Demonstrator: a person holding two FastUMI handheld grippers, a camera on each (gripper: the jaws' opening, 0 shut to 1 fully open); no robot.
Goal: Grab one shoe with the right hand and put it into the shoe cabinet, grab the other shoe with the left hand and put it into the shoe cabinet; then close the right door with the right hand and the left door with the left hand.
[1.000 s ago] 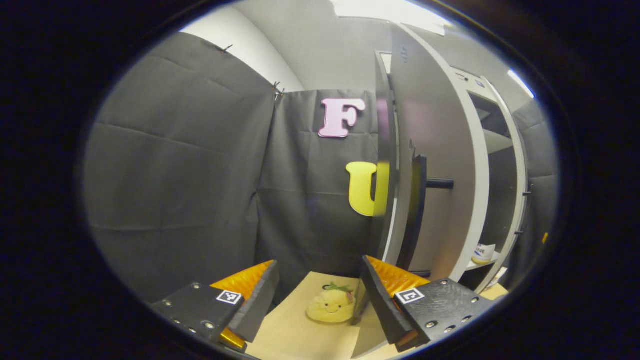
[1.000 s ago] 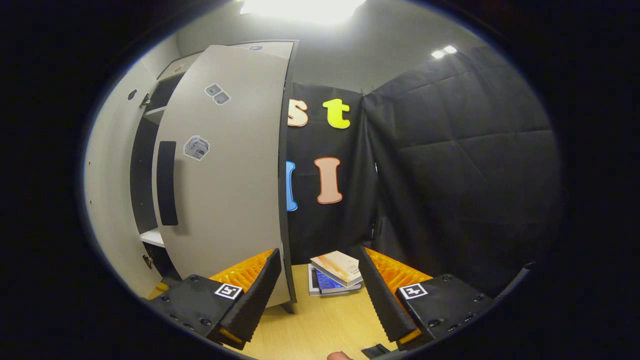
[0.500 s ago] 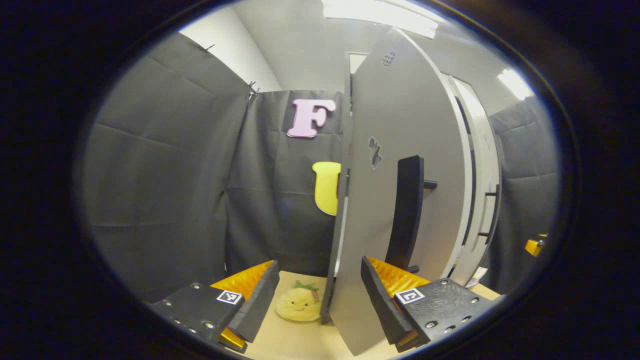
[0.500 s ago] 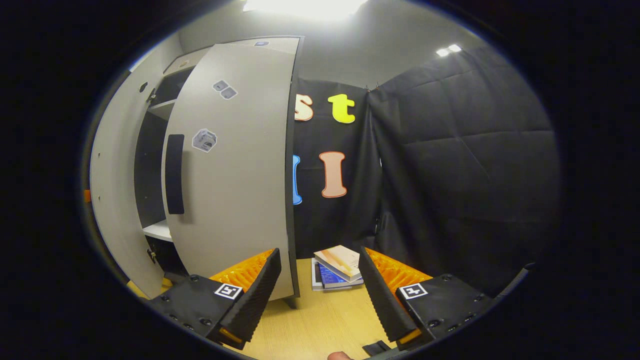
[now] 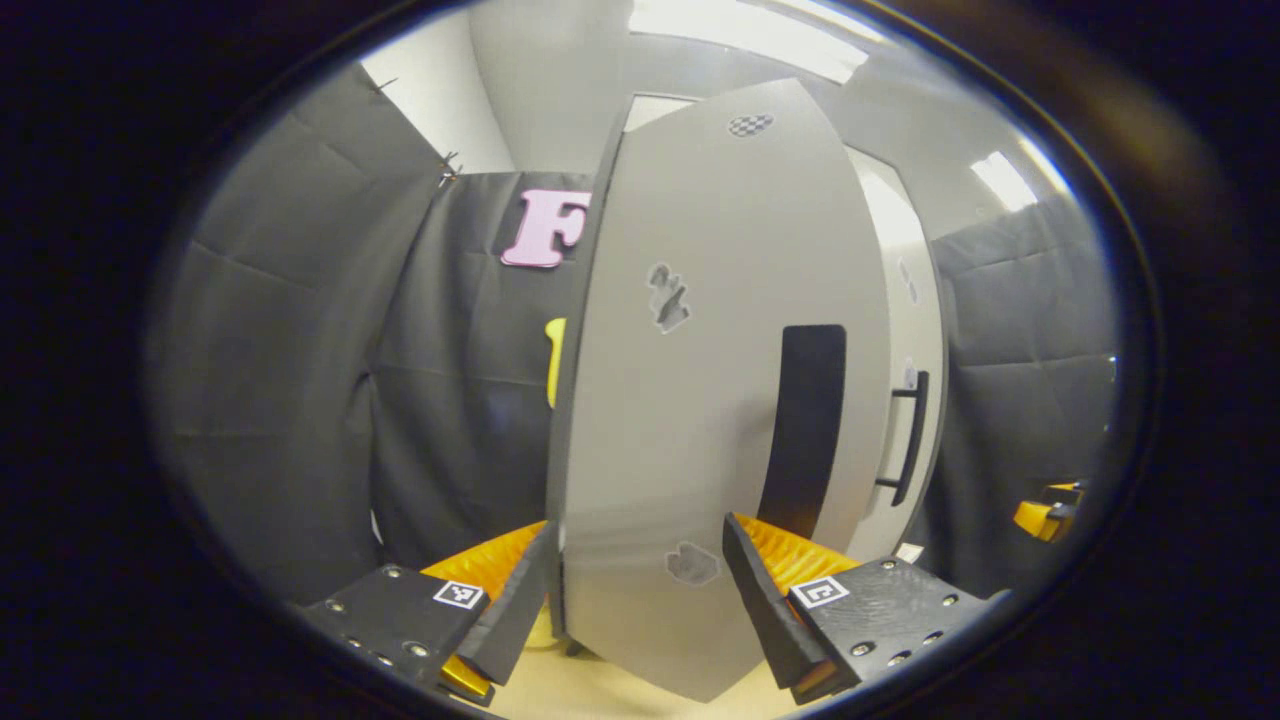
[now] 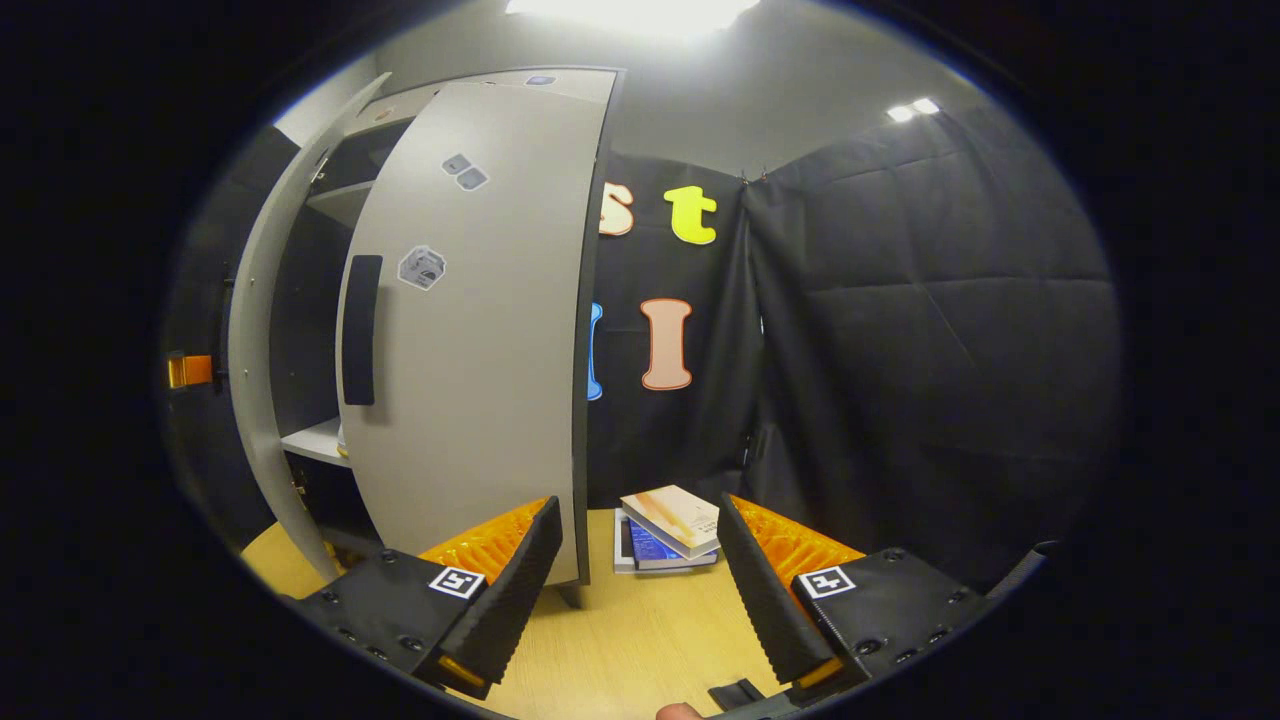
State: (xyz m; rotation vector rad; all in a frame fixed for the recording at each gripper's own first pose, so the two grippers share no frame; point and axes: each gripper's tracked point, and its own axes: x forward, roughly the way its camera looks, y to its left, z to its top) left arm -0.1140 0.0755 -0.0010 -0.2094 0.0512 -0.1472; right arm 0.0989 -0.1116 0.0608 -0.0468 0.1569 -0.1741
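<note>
Left gripper view: one grey left door [image 5: 690, 400], one long black pad [image 5: 805, 420] on it, one black bar handle [image 5: 908, 435] on the panel behind, three small stickers on the door, two own fingers.

Right gripper view: one right door [image 6: 480, 340], one black pad [image 6: 361, 328] on it, three stickers, two books [image 6: 665, 525] stacked at the floor's far edge by the cloth, two ceiling lights, two own fingers.
</note>
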